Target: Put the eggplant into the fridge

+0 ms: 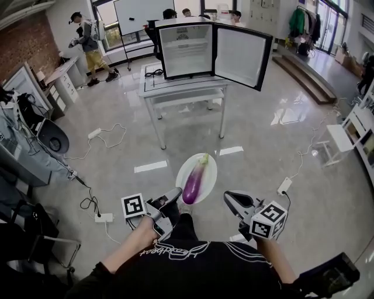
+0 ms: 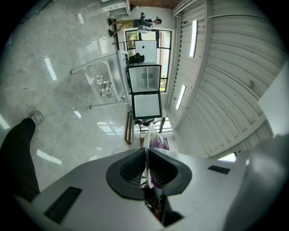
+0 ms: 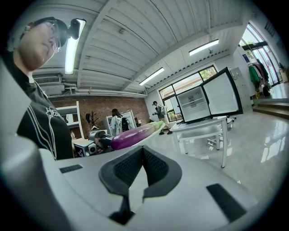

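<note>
A purple eggplant (image 1: 194, 180) with a green stem lies on a white plate (image 1: 181, 170), carried above the floor in front of me. My left gripper (image 1: 175, 195) is shut on the plate's near left rim. In the left gripper view the thin plate (image 2: 148, 134) edge sits between the pads of that gripper (image 2: 146, 164), with the eggplant (image 2: 159, 142) beyond. My right gripper (image 1: 229, 198) hangs just right of the plate, apart from it, jaws shut and empty (image 3: 143, 155). The eggplant (image 3: 133, 135) shows to its left. The small fridge (image 1: 187, 49) stands ahead on a table (image 1: 153, 92), door (image 1: 242, 56) swung wide open.
Cables and power strips (image 1: 104, 217) trail across the glossy floor to the left and right (image 1: 284, 185). Desks and a chair (image 1: 54, 140) line the left side, a white stool (image 1: 336, 140) stands at the right. People and a whiteboard (image 1: 137, 14) are behind the fridge.
</note>
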A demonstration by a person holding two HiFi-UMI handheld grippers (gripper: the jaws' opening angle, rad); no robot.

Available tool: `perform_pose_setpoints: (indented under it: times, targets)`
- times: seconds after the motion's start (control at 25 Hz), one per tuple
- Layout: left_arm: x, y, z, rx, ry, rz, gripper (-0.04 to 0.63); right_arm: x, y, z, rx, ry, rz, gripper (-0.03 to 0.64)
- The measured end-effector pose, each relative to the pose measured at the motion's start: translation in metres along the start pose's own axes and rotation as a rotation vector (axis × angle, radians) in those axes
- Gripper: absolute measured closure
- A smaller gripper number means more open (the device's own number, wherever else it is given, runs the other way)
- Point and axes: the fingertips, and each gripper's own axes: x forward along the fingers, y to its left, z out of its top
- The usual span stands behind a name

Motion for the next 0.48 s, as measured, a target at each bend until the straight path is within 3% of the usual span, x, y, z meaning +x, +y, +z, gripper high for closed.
perform_pose_setpoints:
  times: [0.48]
  targets:
    - [0.072,0.001,0.127,0.005,0.029,-0.031,0.571,0.111,-0.091,0.044,0.027,-0.004,-0.035,0.614]
